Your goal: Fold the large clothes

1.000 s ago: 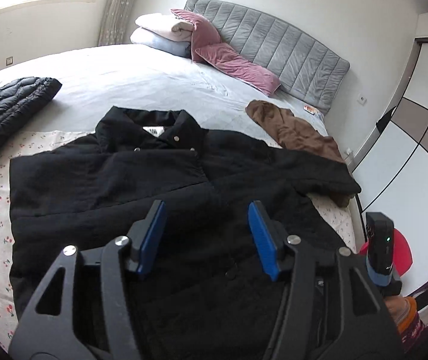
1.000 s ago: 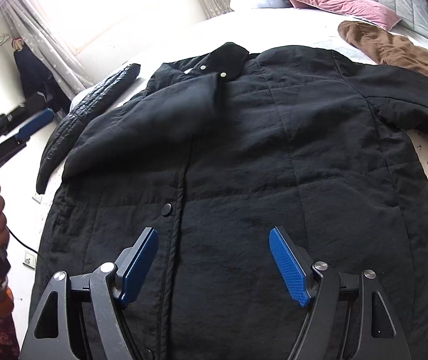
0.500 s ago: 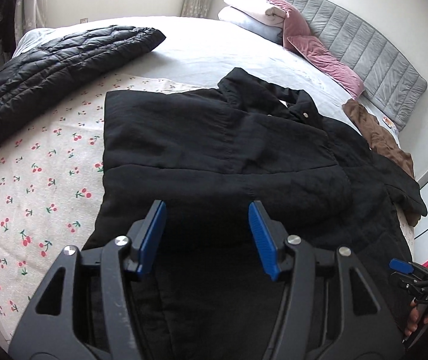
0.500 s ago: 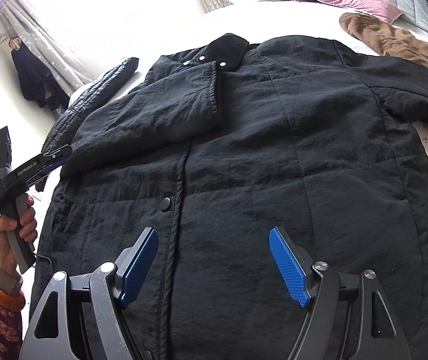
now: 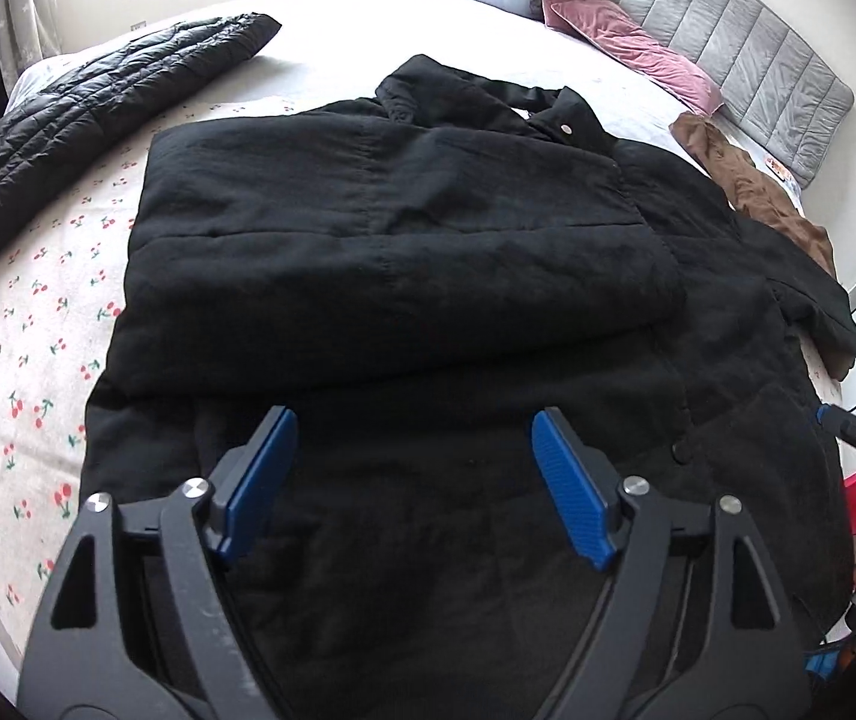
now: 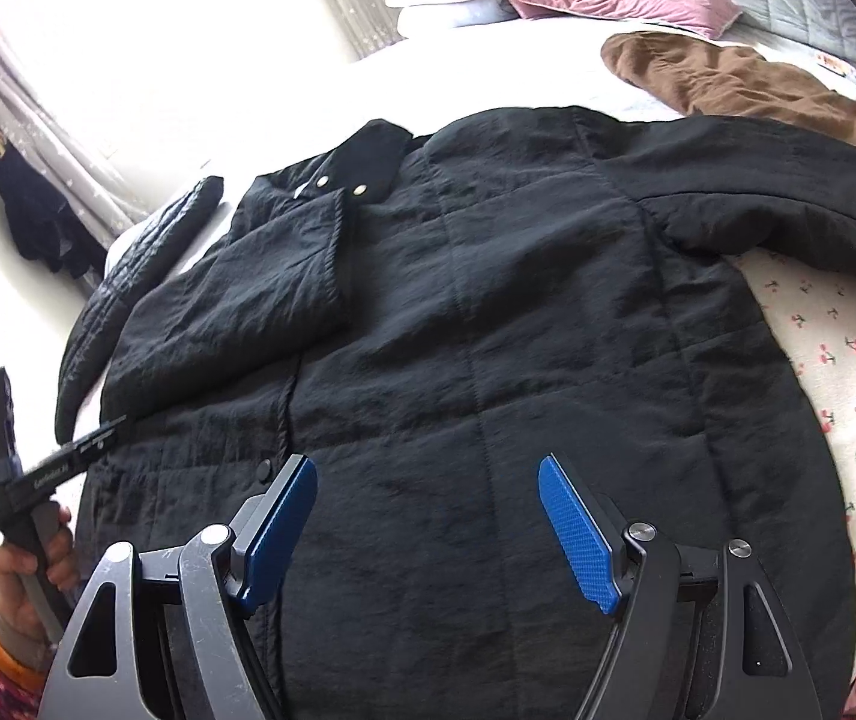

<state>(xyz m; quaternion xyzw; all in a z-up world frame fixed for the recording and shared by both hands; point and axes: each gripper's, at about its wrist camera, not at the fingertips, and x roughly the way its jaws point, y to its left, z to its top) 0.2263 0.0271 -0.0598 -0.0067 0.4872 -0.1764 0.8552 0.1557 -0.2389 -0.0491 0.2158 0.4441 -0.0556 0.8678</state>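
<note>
Black padded coat (image 5: 404, 276) spread front-up across the bed (image 5: 26, 372), collar toward the grey headboard (image 5: 746, 54). One sleeve (image 6: 230, 312) already folded in over the chest; the other sleeve (image 6: 788, 192) lying out sideways toward the brown garment (image 6: 746, 84).

Handling guess: soft, puffy and bulky, not heavy but plenty of drag on the cherry-print sheet (image 6: 848, 372). Shell looks smooth, so probably a bit slippery in a thin pinch — better to bite a thick bit like the hem, a side seam or a cuff than flat mid-panel fabric. Padding likely to spring folds back open, so worth pressing each fold down.

Left tongs (image 5: 413, 492) hanging above the lower front of the coat, jaws opening right now, nothing between the blue pads (image 5: 260, 480). Right tongs (image 6: 428, 534) likewise wide apart over the lower front near the snap placket (image 6: 265, 470), gripping nothing.

Compared with a second ago: left tongs lower and tipped more steeply, jaws clearly wider than before — coat filling more of that view. Right tongs shifted sideways toward the loose sleeve, same gap as earlier. Coat itself unchanged.
</note>
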